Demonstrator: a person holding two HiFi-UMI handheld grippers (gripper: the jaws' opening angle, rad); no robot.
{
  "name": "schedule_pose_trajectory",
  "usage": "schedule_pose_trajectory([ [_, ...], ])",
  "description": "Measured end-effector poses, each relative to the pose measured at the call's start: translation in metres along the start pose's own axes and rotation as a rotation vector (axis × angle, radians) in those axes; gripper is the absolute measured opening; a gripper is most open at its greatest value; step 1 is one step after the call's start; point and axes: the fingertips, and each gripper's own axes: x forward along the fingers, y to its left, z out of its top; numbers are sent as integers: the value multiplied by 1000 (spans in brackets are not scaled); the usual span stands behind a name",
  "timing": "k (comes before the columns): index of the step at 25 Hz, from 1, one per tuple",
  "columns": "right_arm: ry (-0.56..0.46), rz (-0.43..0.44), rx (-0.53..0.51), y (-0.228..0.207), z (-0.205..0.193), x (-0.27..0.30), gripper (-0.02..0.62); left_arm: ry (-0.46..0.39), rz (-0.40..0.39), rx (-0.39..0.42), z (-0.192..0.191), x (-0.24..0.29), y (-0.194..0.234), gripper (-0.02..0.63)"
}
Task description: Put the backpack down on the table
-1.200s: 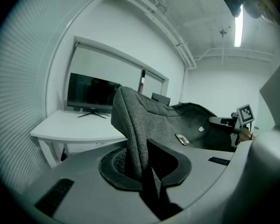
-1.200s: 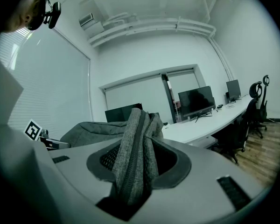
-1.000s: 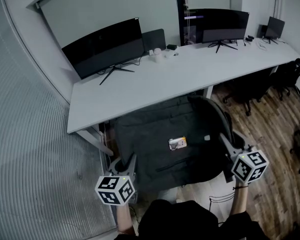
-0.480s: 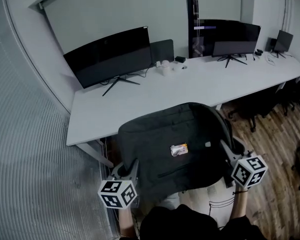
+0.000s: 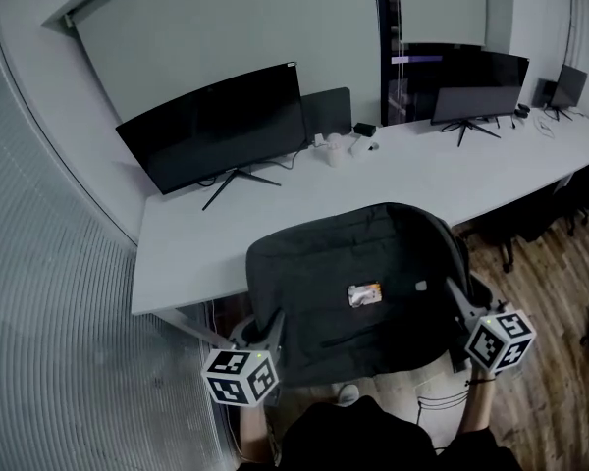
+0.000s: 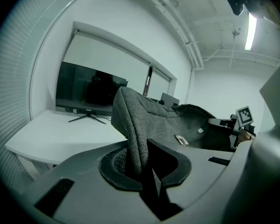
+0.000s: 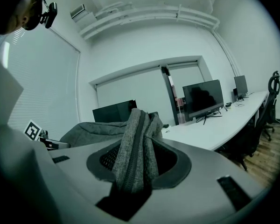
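Over the last second we carried the dark grey fabric backpack forward. Earlier it hung in front of the near edge of the long white bench, with only its far end reaching that edge; now its far half lay over the bench top, short of the black curved monitor. Its near end still overhung the edge, toward our body. The hold looked the same throughout. The left gripper had its fingers closed on a thin fold of grey cloth at the pack's left side. The right gripper had its fingers clamped on a thicker bunch of cloth with a zip line running through it, at the pack's right side. From these views we could not tell whether the underside already touched the bench. We judged the pack still carried, stretched between the two grippers and not yet set down. What remained, in our judgement, was a little more travel forward, then lowering and letting go. As for writing, the pack carried a small orange-and-white tag and a small pale patch, both too small for us to read. The marker cubes showed only black-and-white square patterns, no words.
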Motion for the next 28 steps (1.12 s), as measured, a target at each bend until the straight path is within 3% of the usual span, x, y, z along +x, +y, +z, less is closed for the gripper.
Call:
schedule_pose_trajectory([
  [18,-35,-121,17,-51,15,50,133,29,-111,54,35,104,15,55],
  [28,-21,-127,19,-83,38,93,133,36,-122,45,62,158,20,55],
])
